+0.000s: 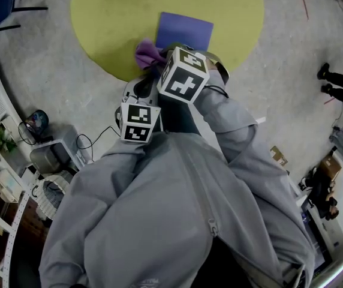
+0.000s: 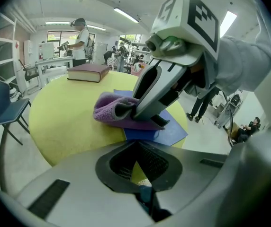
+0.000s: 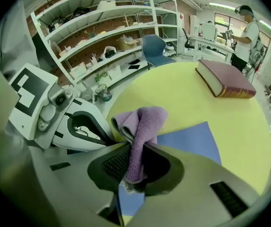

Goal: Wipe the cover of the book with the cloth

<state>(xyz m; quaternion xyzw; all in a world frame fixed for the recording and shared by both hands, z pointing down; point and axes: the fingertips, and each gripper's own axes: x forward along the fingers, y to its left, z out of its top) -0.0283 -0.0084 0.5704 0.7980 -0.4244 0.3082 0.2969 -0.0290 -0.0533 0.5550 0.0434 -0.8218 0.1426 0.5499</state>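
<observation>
Black-and-white square patterns on the marker cubes, with no letters or numbers among them. No title readable on the red book: plain dark-red hard cover, pale page block, lying flat on the far side of the round yellow desk, well apart from both grippers. Nothing legible on the boxes along the shelves either.

Purple cloth, fuzzy and bunched into folds, pinched between the fingers of the right gripper, one tail hanging down through the gap. From the left gripper view, resting on the near edge of a flat blue rectangle and lapping onto the yellow top beside it. Blue rectangle very thin, matte, sharp-cornered; thin book or loose sheet, impossible to tell which. Smooth grey plastic on both grippers, with dark mesh-textured pads inside the fingers.

Left gripper closed on nothing, fingertips meeting, held just behind the right one at the desk's near edge.

In the head view, fingers of both grippers hidden under the cubes and the grey sleeves. Red book cut down there to a sliver at the top edge. Person standing beyond the desk, small and far off.
</observation>
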